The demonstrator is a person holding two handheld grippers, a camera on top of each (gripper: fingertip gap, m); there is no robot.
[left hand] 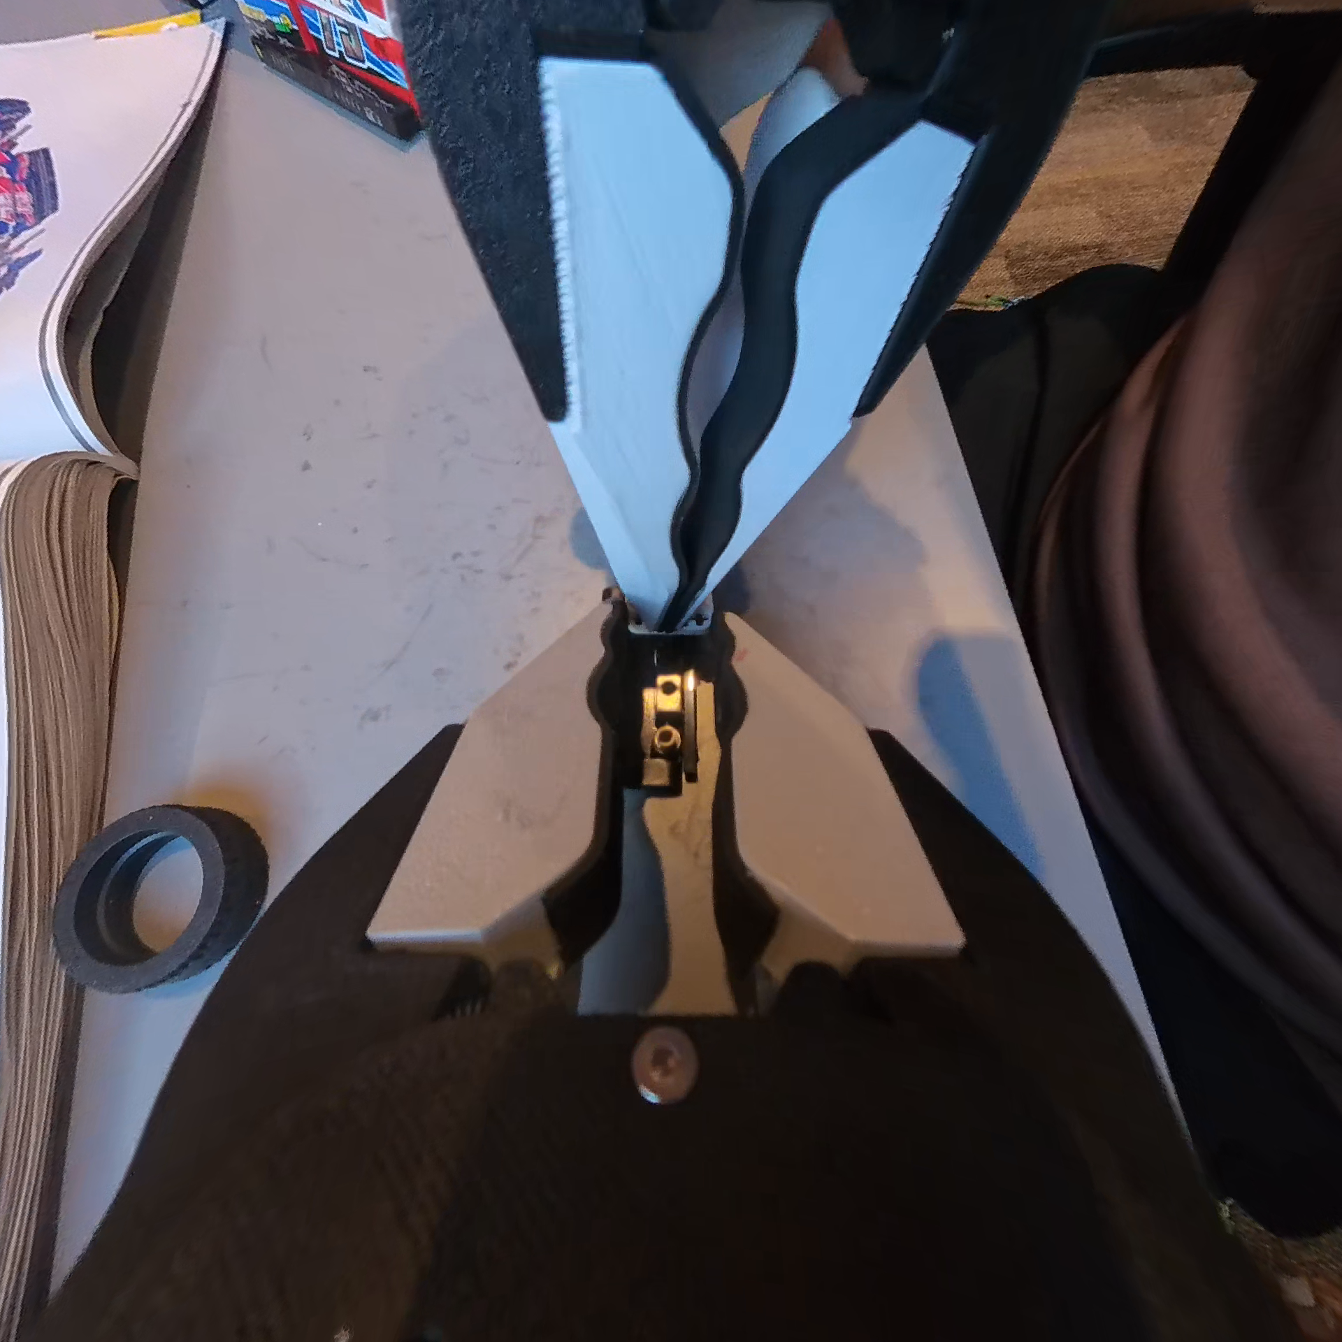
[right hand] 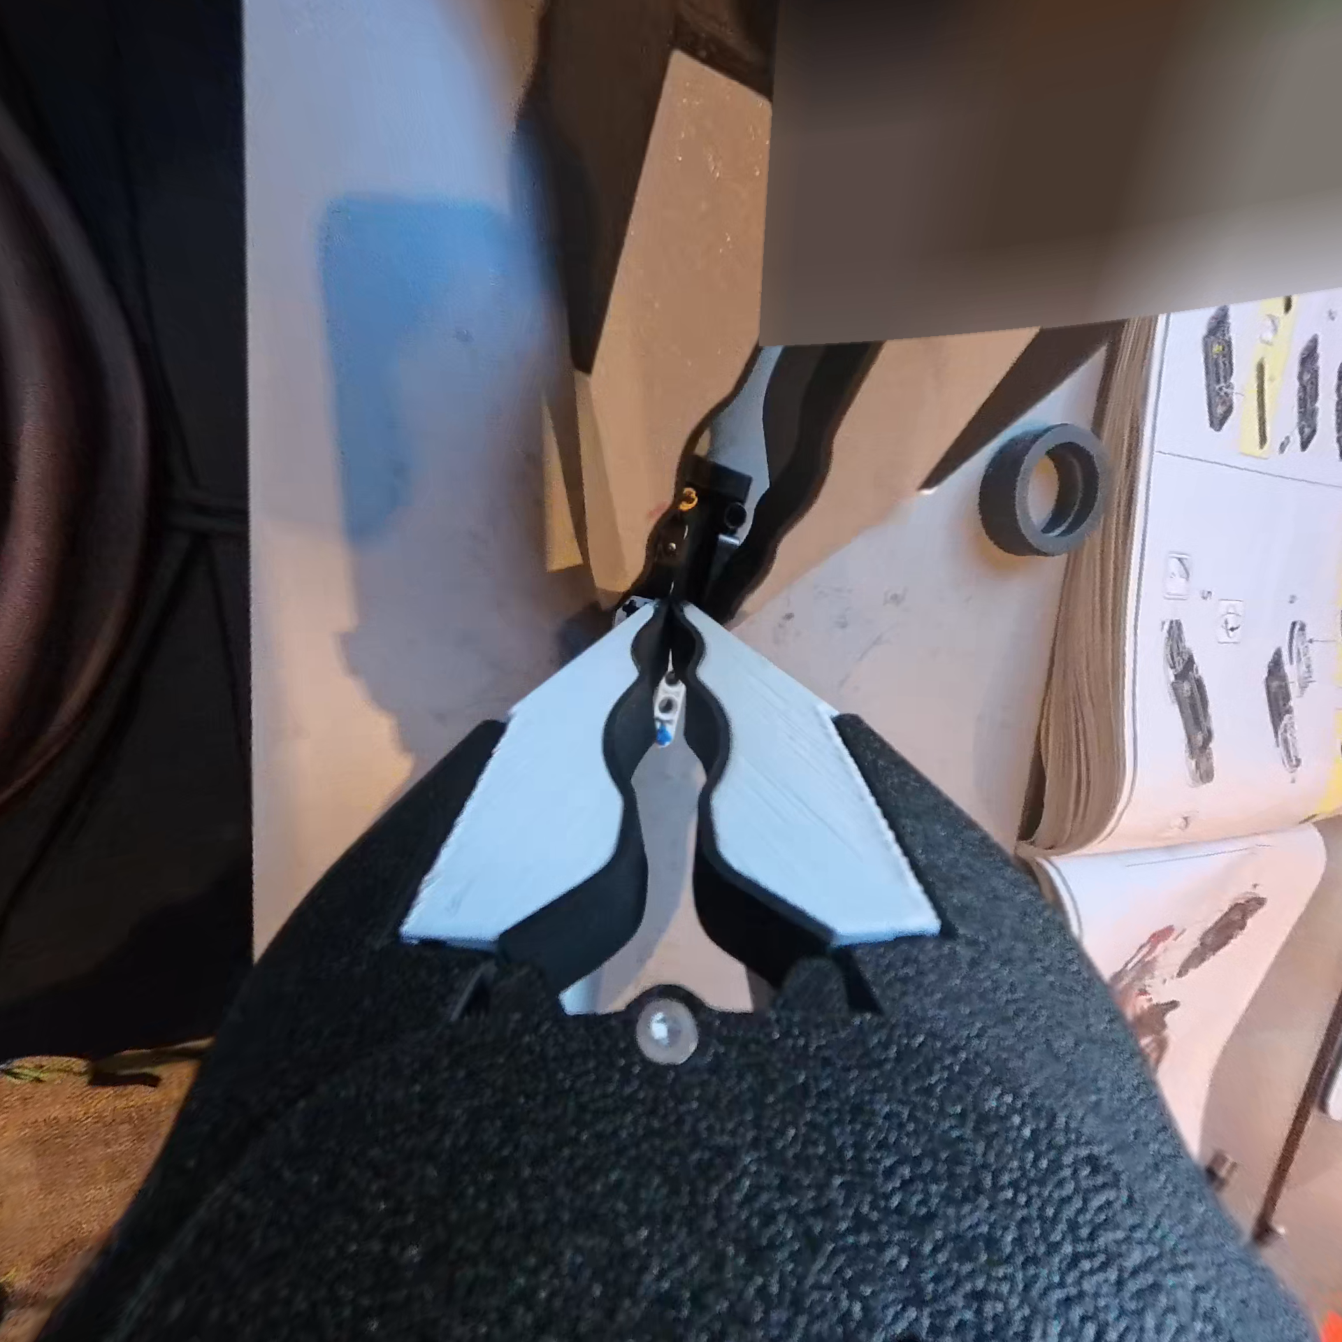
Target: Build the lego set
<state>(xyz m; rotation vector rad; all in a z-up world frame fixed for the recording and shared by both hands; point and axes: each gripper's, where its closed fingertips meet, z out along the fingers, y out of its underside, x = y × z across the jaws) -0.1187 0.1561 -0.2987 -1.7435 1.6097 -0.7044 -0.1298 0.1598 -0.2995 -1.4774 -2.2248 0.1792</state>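
Note:
My left gripper [left hand: 667, 653] is shut on a small black lego assembly [left hand: 664, 730] and holds it just above the white table [left hand: 327, 508]. My right gripper [left hand: 672, 626] comes in from the opposite side, tip to tip with the left. In the right wrist view my right gripper [right hand: 672, 610] is shut on a small light-grey piece with a blue pin [right hand: 668, 708], and its tips touch the black assembly [right hand: 715, 508] held in the left gripper [right hand: 679, 574]. How the grey piece meets the assembly is hidden by the tips.
A black rubber tyre [left hand: 160, 897] lies on the table near the open instruction booklet [left hand: 65, 254]; both also show in the right wrist view, tyre [right hand: 1042, 490] and booklet [right hand: 1234, 581]. The lego box [left hand: 334, 58] stands behind. Dark fabric [left hand: 1198, 653] lies past the table edge.

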